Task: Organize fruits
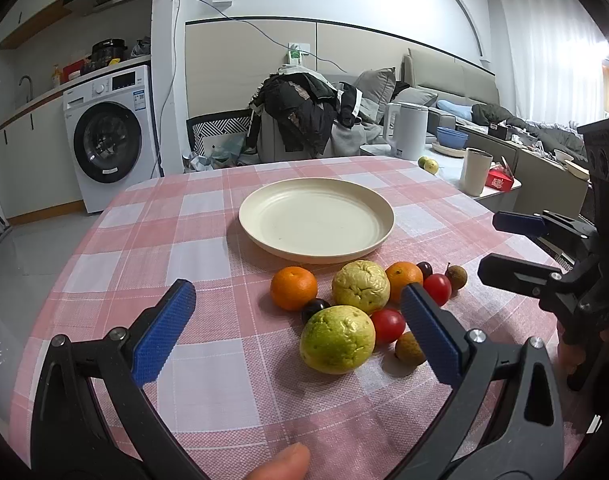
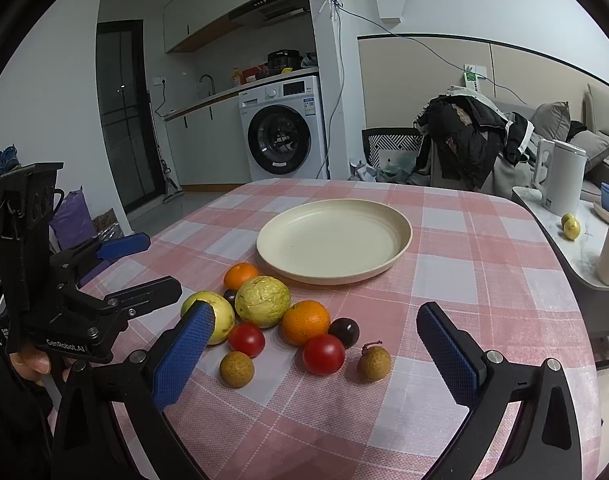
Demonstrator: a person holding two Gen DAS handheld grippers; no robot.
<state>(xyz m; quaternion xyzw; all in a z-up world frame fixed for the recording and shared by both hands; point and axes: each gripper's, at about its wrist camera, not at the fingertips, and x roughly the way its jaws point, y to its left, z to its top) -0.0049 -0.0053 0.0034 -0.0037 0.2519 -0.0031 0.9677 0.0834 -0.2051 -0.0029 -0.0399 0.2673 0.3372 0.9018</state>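
Note:
An empty cream plate [image 1: 316,218] [image 2: 334,240] sits mid-table on a pink checked cloth. In front of it lies a fruit cluster: two green guavas [image 1: 337,338] [image 1: 360,286], two oranges [image 1: 293,288] [image 2: 305,321], two red tomatoes [image 1: 388,325] [image 2: 323,354], dark plums [image 2: 344,332], brown longans [image 2: 374,361] [image 2: 236,368]. My left gripper [image 1: 300,316] is open, hovering just before the near guava. My right gripper [image 2: 316,344] is open above the near tomato and longans. Each gripper also shows in the other view, the right one [image 1: 516,244] and the left one [image 2: 144,264].
A side table at right holds a white kettle [image 2: 562,176], a cream cup [image 1: 475,171], blue bowls [image 1: 450,137] and two small green fruits [image 2: 570,226]. A chair piled with clothes [image 1: 304,116] stands beyond the table. A washing machine [image 1: 112,136] is far left.

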